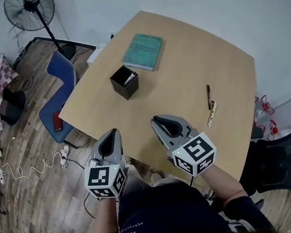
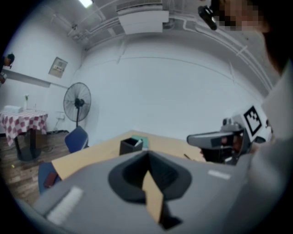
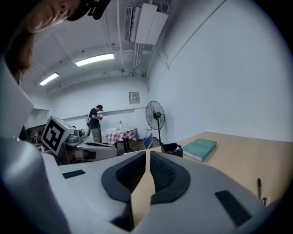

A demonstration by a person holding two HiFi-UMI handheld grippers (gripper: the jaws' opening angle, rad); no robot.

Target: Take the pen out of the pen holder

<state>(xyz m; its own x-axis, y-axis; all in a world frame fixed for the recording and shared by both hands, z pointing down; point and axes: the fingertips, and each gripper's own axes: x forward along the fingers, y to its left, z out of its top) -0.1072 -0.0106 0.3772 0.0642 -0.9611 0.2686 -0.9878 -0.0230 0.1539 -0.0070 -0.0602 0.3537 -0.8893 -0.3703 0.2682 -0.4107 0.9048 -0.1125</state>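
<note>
Nearest, the left tongs and right tongs hover at the near table edge, both closed tight and empty. Farther on, well apart from both, stands the black pen holder, the pen leaning inside; a green book lies beyond. Advisable: open one pair before arrival, descend from above, pinch the pen's exposed end, and lift straight so the holder does not tip.

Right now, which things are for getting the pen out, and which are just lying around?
For the job: black pen holder, the pen inside it, left gripper, right gripper.

Just lying about: teal book, dark pen and pale pen on the table, fan, blue chair.
</note>
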